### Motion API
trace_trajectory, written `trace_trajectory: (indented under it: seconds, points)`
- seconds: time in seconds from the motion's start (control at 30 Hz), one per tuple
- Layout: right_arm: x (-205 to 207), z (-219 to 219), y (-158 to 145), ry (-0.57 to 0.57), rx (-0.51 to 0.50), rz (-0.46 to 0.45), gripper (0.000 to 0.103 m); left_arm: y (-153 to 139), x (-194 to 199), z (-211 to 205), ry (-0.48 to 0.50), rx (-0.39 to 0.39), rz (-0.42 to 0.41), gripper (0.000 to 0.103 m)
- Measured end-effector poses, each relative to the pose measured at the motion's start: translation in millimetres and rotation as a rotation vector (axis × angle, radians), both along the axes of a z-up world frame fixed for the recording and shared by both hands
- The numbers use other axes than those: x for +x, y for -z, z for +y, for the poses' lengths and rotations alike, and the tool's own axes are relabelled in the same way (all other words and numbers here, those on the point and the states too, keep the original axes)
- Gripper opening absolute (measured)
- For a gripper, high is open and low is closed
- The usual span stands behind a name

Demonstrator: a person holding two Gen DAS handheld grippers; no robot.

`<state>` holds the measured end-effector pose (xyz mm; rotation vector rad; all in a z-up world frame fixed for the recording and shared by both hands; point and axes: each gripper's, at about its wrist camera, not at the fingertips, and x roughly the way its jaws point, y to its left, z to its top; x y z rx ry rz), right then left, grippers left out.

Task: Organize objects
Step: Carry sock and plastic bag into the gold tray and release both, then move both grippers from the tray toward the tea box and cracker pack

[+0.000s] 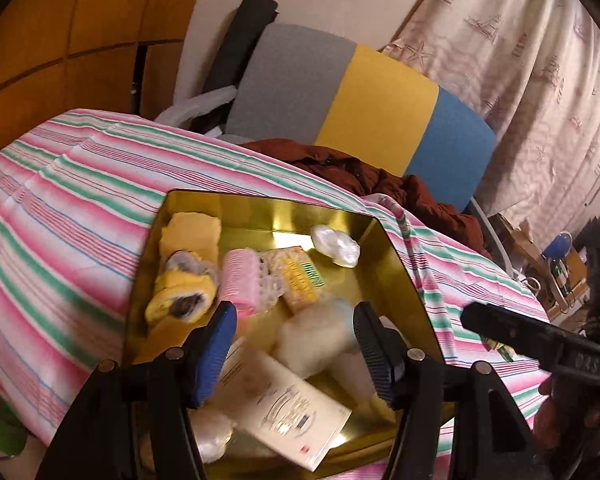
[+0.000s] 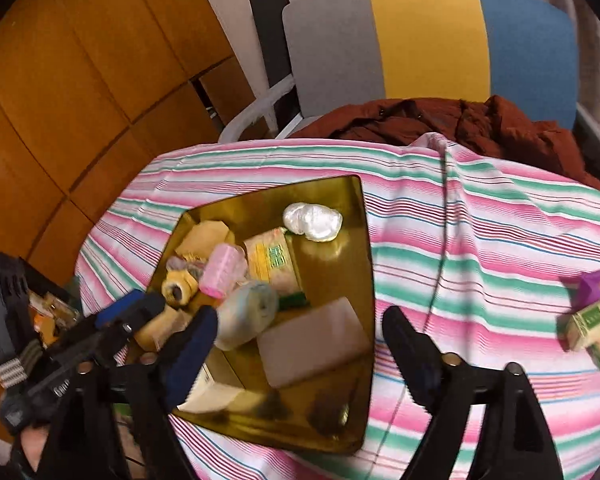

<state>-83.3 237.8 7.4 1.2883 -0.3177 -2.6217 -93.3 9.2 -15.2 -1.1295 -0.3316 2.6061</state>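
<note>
Both grippers over the gold tin, nothing gripped.

Near: left gripper (image 1: 296, 344) spread wide, empty, low above the cream booklet (image 1: 288, 404) and pale fluffy roll (image 1: 316, 328) in the gold tin (image 1: 236, 208). Right gripper (image 2: 300, 344) also wide, empty, over the tin's right rim and a white block (image 2: 312, 344). Middle: pink roll (image 1: 240, 280), yellow sponge (image 1: 190, 232), white wad (image 1: 336, 245), all inside the tin. Right, well apart on the striped cloth (image 2: 480, 240): 2 loose pieces, a green-printed box (image 2: 592, 324) and purple piece (image 2: 588, 284). Risk: the 2 tools are close; a sideways swing could knock them together or clip the rim and shift the tin. Open cloth lies right; the chair (image 2: 424, 40) and table edge crowd the far side.
</note>
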Motion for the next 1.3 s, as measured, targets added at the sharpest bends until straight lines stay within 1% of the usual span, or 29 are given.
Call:
trace_trajectory:
  seconds: [0.07,0.17,0.3,0.37,0.57,0.83,0.93,1.13,1.3]
  points:
    - [13,-3,1,0.011,0.047,0.023,0.095,-1,8,0,-0.005,-0.015,0.014,0.061]
    - [24,-8,3,0.028,0.105,0.048,0.101,-3,16,1,-0.009,-0.043,0.033,0.062]
    - [39,-9,7,0.057,0.166,0.068,0.102,-9,26,6,-0.017,-0.104,0.078,0.062]
    - [46,-3,11,0.07,0.158,0.059,0.103,-11,31,12,-0.013,-0.149,0.1,0.062]
    - [57,17,17,0.122,0.152,0.043,0.103,-12,42,25,0.034,-0.199,0.118,0.062]
    - [71,41,16,0.176,0.161,0.045,0.103,-14,54,49,0.113,-0.235,0.136,0.062]
    - [74,46,15,0.187,0.164,0.051,0.103,-14,58,56,0.137,-0.234,0.133,0.062]
    - [75,58,14,0.212,0.166,0.052,0.103,-13,64,71,0.186,-0.25,0.132,0.062]
    - [76,75,18,0.246,0.164,0.034,0.103,-12,68,85,0.227,-0.261,0.132,0.062]
